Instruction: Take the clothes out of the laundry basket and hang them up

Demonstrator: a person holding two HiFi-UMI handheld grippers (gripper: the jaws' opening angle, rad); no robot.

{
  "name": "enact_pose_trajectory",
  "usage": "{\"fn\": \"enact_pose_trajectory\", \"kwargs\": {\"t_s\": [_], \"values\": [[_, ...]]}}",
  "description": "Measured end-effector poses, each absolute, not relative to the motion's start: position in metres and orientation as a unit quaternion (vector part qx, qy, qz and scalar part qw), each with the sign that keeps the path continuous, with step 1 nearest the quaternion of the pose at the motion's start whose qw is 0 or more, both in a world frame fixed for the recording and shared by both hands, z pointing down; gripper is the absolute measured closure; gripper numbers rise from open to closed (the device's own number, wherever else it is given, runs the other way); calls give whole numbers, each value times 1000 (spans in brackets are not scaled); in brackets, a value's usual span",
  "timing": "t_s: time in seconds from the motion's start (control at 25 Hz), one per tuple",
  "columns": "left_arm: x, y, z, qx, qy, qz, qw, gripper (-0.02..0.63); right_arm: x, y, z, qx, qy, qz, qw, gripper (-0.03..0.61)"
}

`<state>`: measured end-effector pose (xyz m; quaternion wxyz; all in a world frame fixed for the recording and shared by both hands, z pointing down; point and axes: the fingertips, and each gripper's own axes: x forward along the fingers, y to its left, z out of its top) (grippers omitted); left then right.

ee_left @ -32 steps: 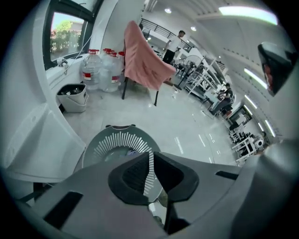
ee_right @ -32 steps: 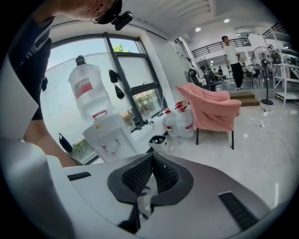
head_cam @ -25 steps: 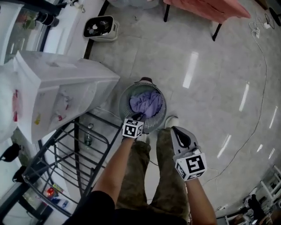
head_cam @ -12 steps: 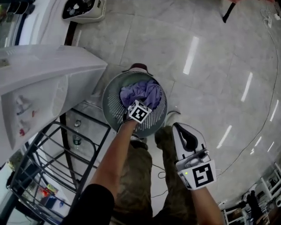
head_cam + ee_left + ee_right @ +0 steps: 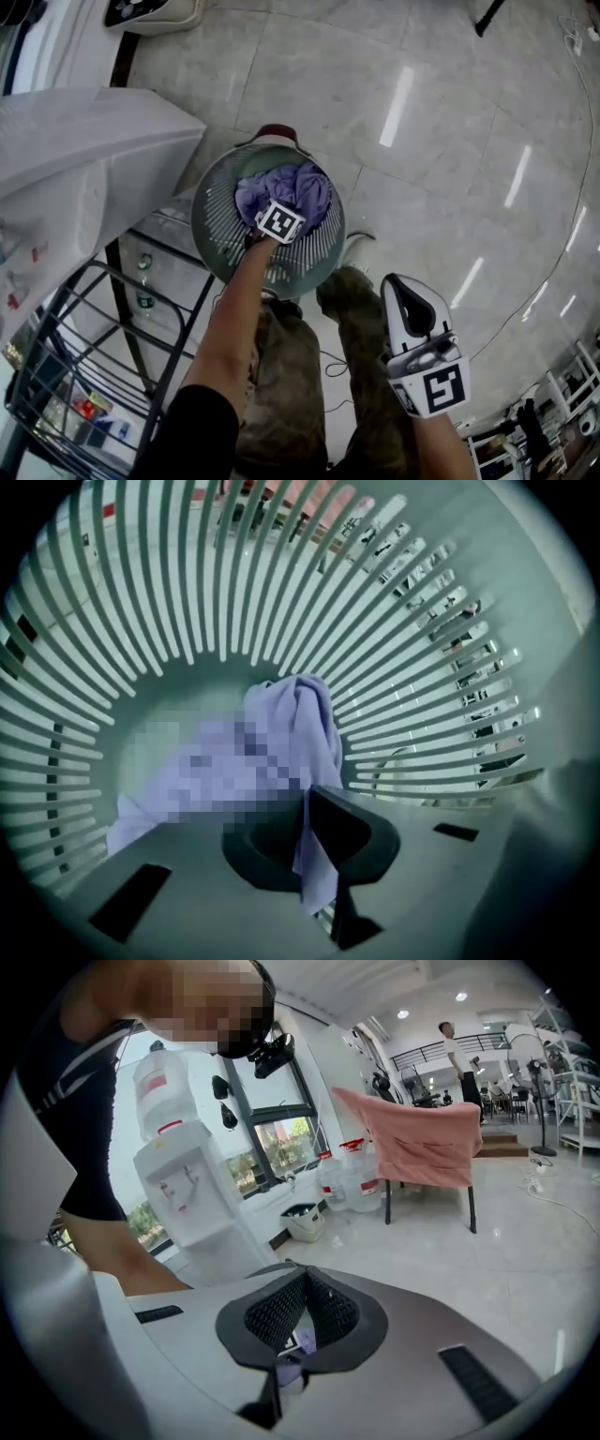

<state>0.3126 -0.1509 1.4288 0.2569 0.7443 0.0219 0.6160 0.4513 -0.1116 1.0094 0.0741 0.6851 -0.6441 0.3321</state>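
A round grey-green slatted laundry basket [image 5: 217, 246] stands on the floor in front of my feet. A lavender garment [image 5: 286, 187] lies crumpled inside it. My left gripper [image 5: 281, 217] reaches down into the basket. Its jaws have just been closing, and in the left gripper view the left gripper [image 5: 307, 803] pinches a fold of the lavender garment [image 5: 300, 728] that hangs between the pads. My right gripper [image 5: 399, 283] hovers over my right leg, outside the basket. The right gripper [image 5: 302, 1283] is shut with nothing in it.
A black wire drying rack [image 5: 103, 347] stands at the left with a white garment [image 5: 84, 159] draped over it. A floor fan [image 5: 150, 9] sits at the top left. The right gripper view shows a pink cloth over a stand [image 5: 412, 1143] and a water dispenser [image 5: 183, 1185].
My left gripper dropped from the basket's rim down into the basket and closed on the lavender garment. The right gripper sank a little. The basket now looks larger and closer.
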Motion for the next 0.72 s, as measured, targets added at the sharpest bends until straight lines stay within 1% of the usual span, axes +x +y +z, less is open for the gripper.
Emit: {"fn": "enact_pose_trajectory", "kwargs": {"t_s": [0.04, 0.16, 0.36, 0.52, 0.72], "values": [[314, -148, 1422, 744, 25, 614, 263, 591, 452, -109, 1011, 684, -638, 344, 80, 580], [309, -136, 1389, 739, 37, 613, 278, 595, 453, -109, 1002, 687, -625, 363, 82, 580], [286, -108, 1311, 746, 69, 597, 287, 598, 446, -132, 958, 682, -634, 359, 68, 580], [259, -117, 1236, 769, 25, 564, 300, 601, 437, -143, 917, 684, -633, 358, 56, 579], [233, -135, 1144, 786, -27, 526, 322, 603, 436, -136, 879, 693, -622, 360, 58, 579]]}}
